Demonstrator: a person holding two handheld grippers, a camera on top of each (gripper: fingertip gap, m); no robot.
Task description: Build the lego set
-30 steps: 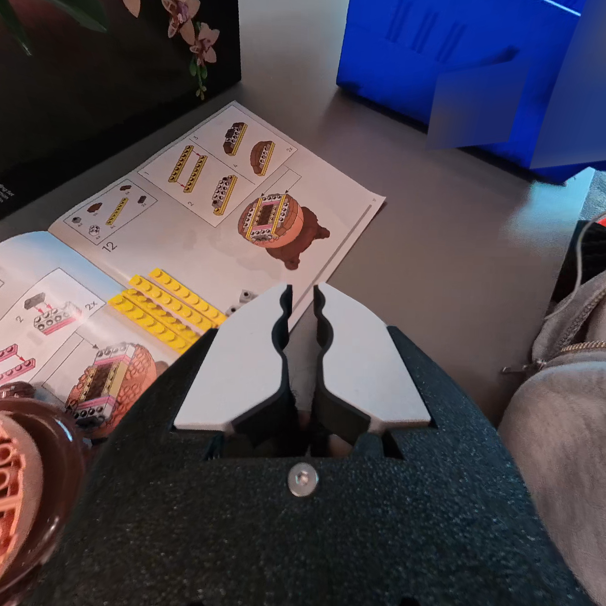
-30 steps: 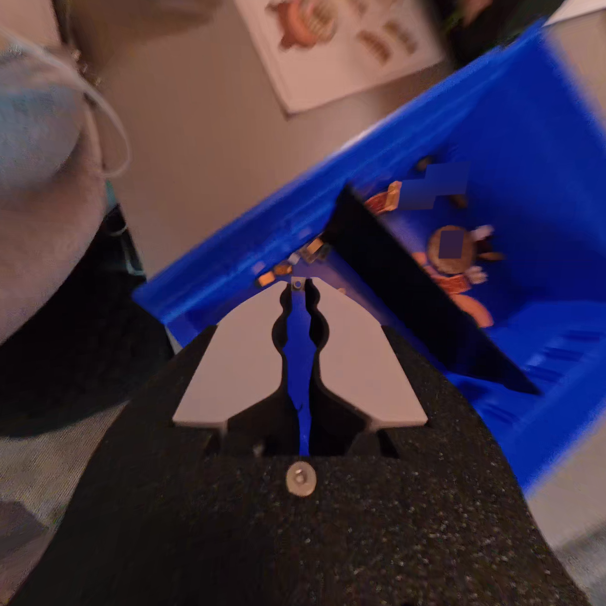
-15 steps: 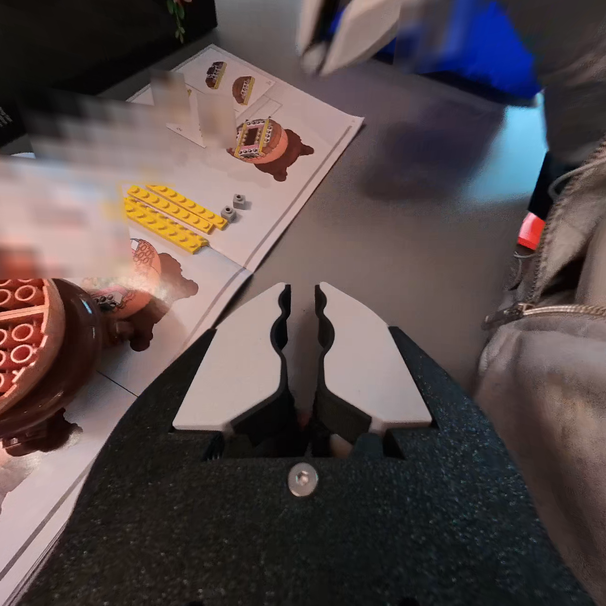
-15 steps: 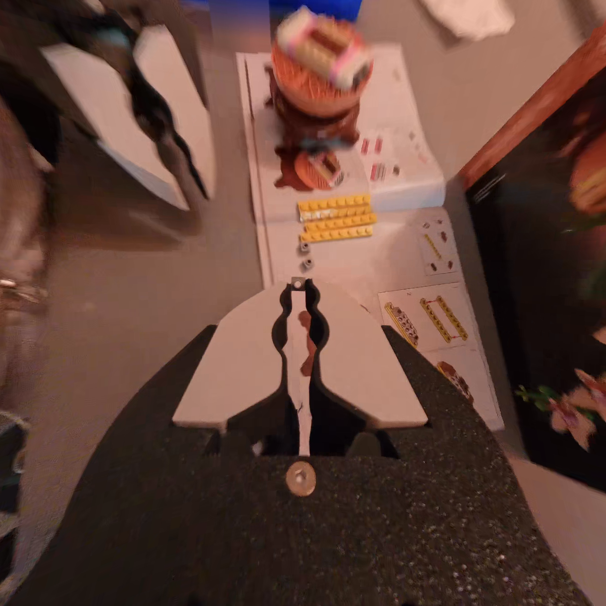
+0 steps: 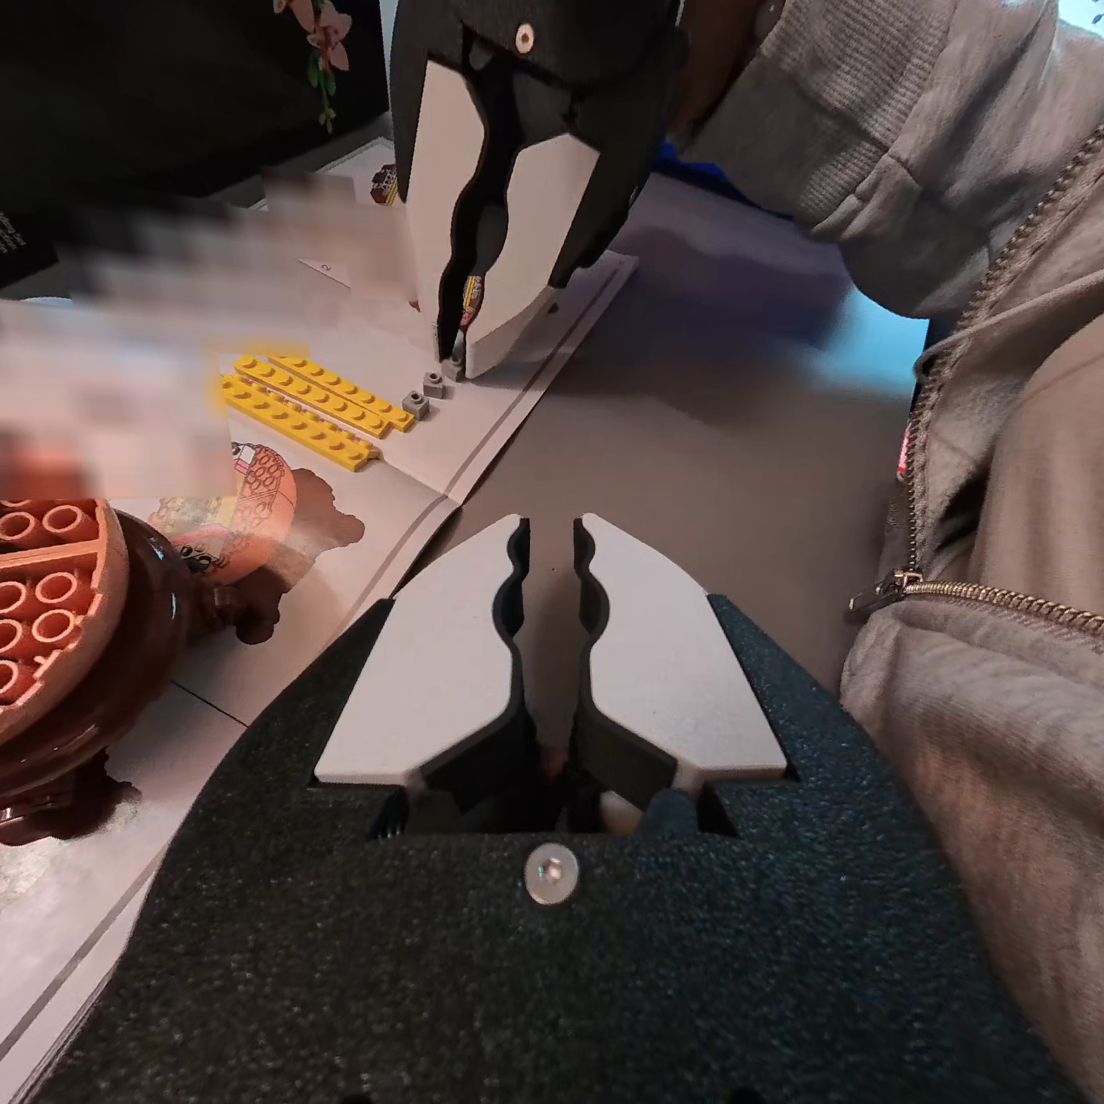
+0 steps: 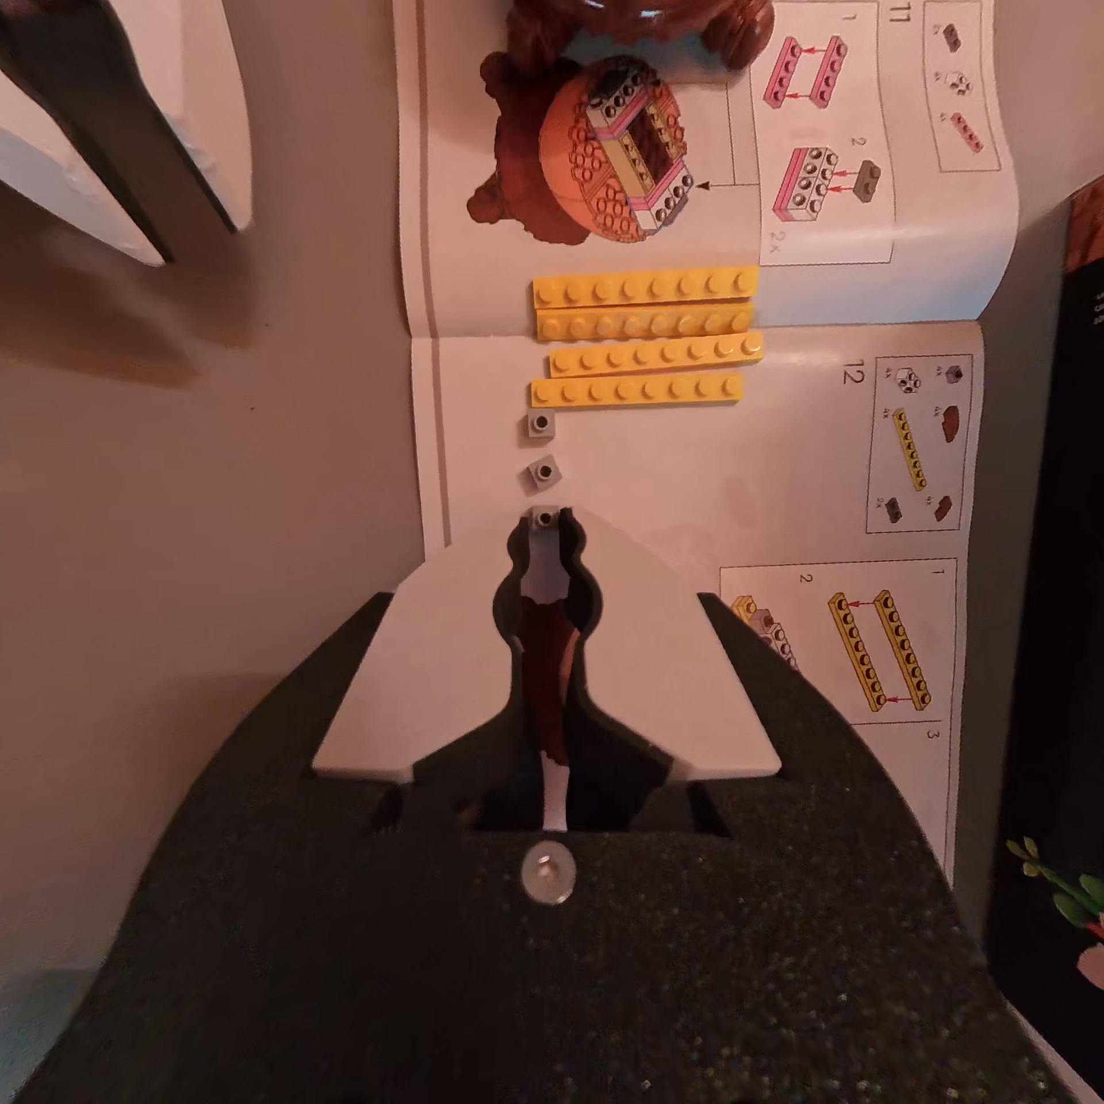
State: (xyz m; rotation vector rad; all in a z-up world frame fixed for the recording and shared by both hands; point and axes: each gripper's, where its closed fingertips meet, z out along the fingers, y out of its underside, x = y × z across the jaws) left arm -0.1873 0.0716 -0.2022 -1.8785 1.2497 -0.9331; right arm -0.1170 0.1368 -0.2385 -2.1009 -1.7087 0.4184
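Note:
My right gripper (image 6: 545, 517) is shut on a small grey one-stud brick (image 6: 543, 517) and holds it down on the open instruction booklet (image 6: 657, 478). It also shows in the left wrist view (image 5: 454, 358), tips down on the page. Two more grey bricks (image 6: 541, 424) (image 6: 545, 472) lie in a row just beyond it, then several long yellow plates (image 6: 642, 334). The brown and orange pot build (image 5: 48, 627) stands on the booklet at the left. My left gripper (image 5: 549, 526) is slightly open and empty, over the bare table beside the booklet's edge.
A black box printed with flowers (image 5: 149, 89) stands behind the booklet and also shows in the right wrist view (image 6: 1063, 597). A person's grey zipped jacket (image 5: 986, 537) fills the right side. My left gripper's fingers (image 6: 197, 119) show at the top left of the right wrist view. My right fingertips sit around 11 cm from my left ones.
My right gripper has swung from the blue bin over to the booklet and come down with the grey brick beside the other two. My left gripper has drawn back from the page.

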